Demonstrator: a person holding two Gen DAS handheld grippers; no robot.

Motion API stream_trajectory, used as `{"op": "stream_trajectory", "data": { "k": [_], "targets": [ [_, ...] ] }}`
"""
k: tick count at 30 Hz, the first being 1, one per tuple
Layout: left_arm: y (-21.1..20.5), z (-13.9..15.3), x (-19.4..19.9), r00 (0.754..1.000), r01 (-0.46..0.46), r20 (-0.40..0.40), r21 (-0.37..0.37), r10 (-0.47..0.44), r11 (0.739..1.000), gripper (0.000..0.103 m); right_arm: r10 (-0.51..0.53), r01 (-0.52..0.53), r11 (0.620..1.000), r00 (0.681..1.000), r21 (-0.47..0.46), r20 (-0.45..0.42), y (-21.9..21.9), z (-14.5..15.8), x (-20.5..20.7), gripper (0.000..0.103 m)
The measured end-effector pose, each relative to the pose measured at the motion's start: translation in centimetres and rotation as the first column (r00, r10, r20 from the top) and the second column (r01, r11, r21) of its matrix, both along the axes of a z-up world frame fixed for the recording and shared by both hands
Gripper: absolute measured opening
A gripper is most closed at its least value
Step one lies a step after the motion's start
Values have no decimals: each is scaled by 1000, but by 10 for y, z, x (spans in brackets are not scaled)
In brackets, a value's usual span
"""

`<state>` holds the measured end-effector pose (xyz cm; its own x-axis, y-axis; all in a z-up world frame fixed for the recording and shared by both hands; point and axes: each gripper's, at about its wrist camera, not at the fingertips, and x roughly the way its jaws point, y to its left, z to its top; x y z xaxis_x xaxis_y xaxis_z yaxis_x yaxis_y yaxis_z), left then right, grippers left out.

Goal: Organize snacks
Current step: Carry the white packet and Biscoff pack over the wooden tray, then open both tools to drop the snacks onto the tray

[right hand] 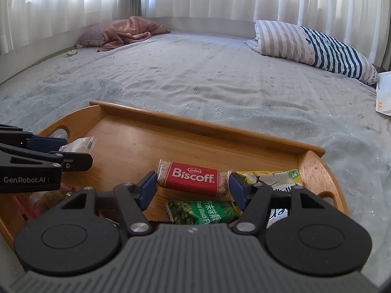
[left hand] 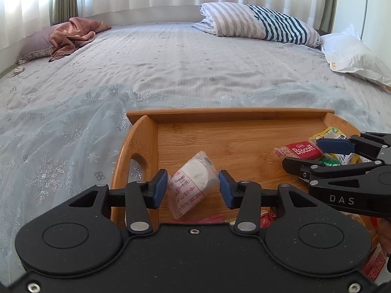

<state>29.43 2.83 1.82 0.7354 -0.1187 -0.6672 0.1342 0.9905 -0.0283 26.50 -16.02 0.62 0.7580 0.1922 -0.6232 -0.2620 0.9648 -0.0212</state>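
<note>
A bamboo tray (left hand: pixel 220 114) (right hand: pixel 195 127) lies on the bed. My left gripper (left hand: pixel 193 188) has its blue pads on both sides of a white snack packet with red print (left hand: pixel 193 183), at the tray's left end; the packet stands tilted, and whether it is lifted I cannot tell. My right gripper (right hand: pixel 193 185) has its pads at both ends of a red Biscoff packet (right hand: pixel 193 178) (left hand: pixel 303 150), toward the tray's right. A green pea snack packet (right hand: pixel 202 212) and a yellow-white packet (right hand: pixel 271 178) lie close by it.
Red wrappers (right hand: pixel 29 205) lie at the tray's near left. The bed (left hand: pixel 171 73) has a light blue sheet, a striped pillow (left hand: pixel 256 22) at the far right, a pink cloth (left hand: pixel 73 31) at the far left and a white bag (left hand: pixel 354 56) at right.
</note>
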Motion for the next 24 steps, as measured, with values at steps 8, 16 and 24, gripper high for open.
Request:
{"op": "stream_trajectory", "data": {
  "k": [8,16,24],
  "targets": [
    [-1,0,0,1000,1,1,5,-1,1000,45,-6,6,1000,1000,-1,-20,-1,-4,2,68],
    [-4,-2,-1,1000,0,7,24,0,1000,46,-6,6,1000,999,-9,-32,1,-5,4,68],
    [-6,-4,-3,1000,-9,7,19,9,1000,53,-5,5,1000,1000,2,-29,0,-5,4,80]
  ]
}}
